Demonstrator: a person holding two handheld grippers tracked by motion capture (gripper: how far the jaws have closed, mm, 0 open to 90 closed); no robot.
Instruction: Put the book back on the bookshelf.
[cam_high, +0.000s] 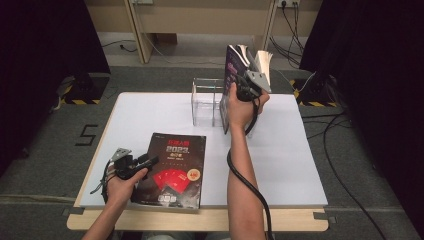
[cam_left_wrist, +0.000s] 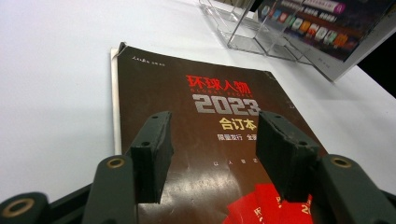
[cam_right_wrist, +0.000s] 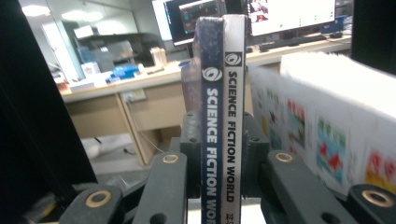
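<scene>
A dark book (cam_high: 175, 170) with red and white print lies flat near the table's front edge. My left gripper (cam_high: 149, 161) is at its left edge. In the left gripper view the jaws stand open low over the cover (cam_left_wrist: 205, 102), with nothing pinched between the pads (cam_left_wrist: 152, 158). My right gripper (cam_high: 250, 81) is raised at the back of the table, shut on two thin magazines (cam_high: 231, 75) held upright. Their spines (cam_right_wrist: 223, 116) read "SCIENCE FICTION WORLD" between the jaws. The magazines' lower end is at the right side of a clear acrylic rack (cam_high: 207, 102); I cannot tell whether it is inside.
The white table board (cam_high: 145, 115) sits on a wooden top. Loose fanned pages (cam_right_wrist: 327, 116) of a third magazine hang to the right of the held spines. The rack (cam_left_wrist: 252, 32) stands beyond the dark book. Cables trail over the floor at the right.
</scene>
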